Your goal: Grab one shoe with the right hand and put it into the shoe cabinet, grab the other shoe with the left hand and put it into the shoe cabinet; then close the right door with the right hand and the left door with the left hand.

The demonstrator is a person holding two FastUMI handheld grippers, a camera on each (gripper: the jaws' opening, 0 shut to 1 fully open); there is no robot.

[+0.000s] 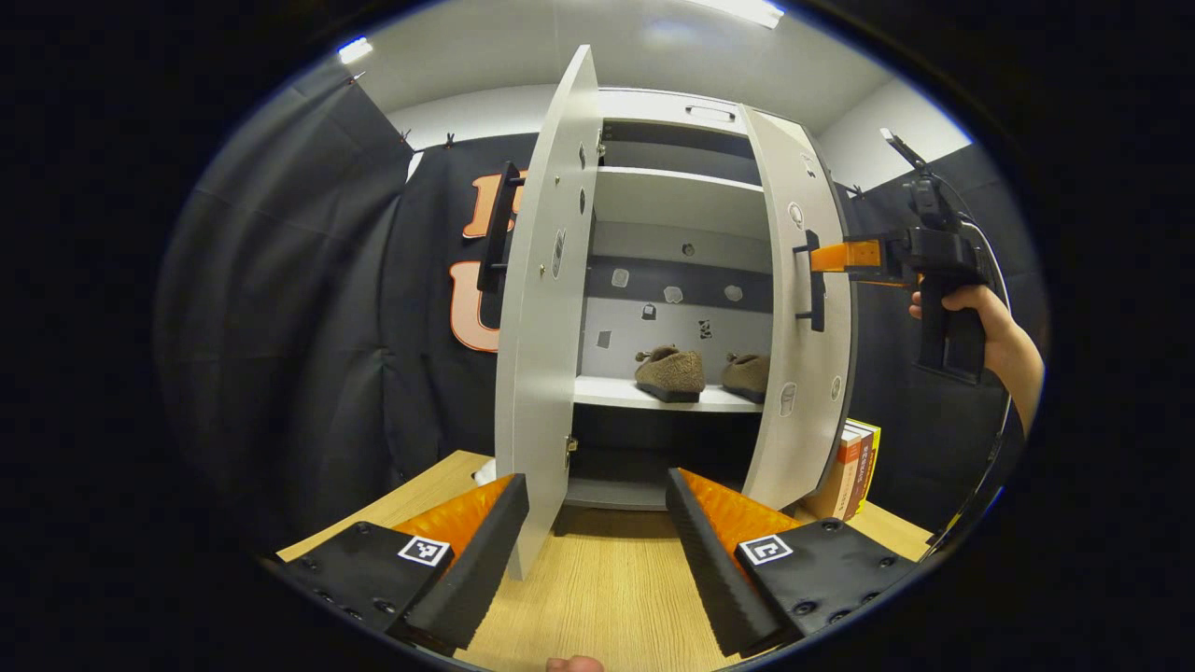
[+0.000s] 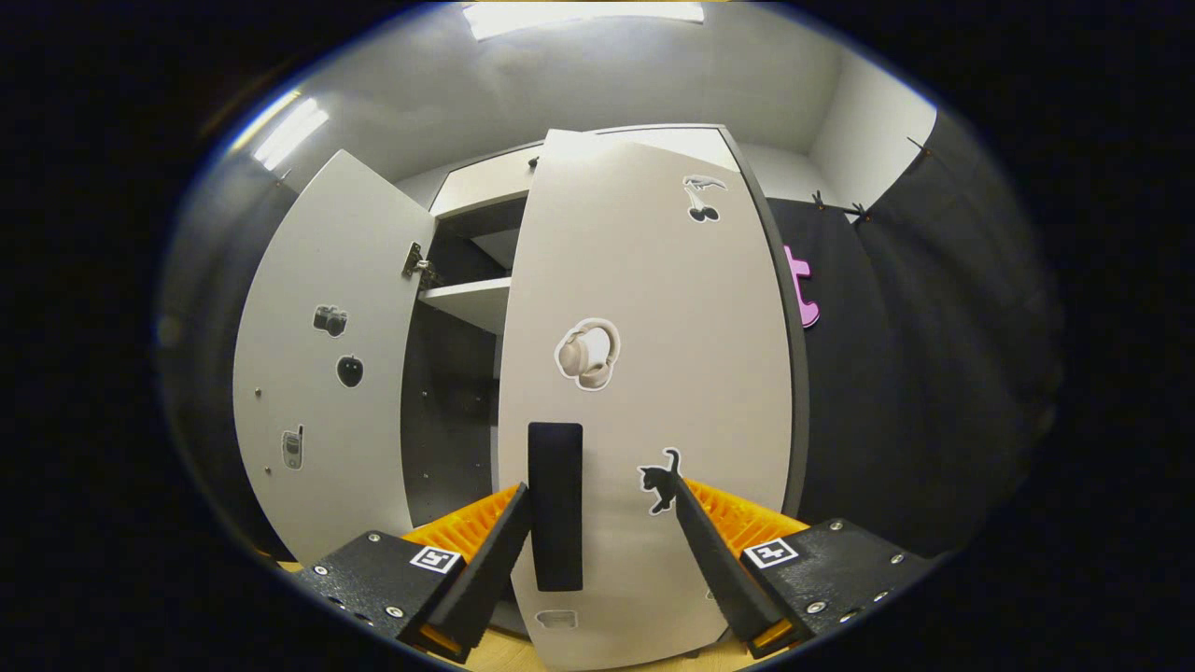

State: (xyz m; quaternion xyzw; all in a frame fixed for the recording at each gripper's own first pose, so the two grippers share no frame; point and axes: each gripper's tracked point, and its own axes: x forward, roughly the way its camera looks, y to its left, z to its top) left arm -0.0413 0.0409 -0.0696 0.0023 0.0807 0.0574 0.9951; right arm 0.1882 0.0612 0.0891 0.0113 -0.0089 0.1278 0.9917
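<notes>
Wooden counter (image 1: 597,579) carries shoe cabinet (image 1: 672,196); both shoes (image 1: 670,371) already on lower shelf. Right hand-held gripper (image 2: 602,551), fingers wide, straddles right door's handle (image 2: 555,504), prob. to push it shut. Left hand-held gripper (image 1: 597,532) wide, waiting near left door (image 1: 546,308).

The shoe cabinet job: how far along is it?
Done: both shoes sit on a shelf inside the shoe cabinet. In hand: the right hand-held gripper is open at the right door, by its handle. Left: both doors need closing; the left door stands wide open.
</notes>
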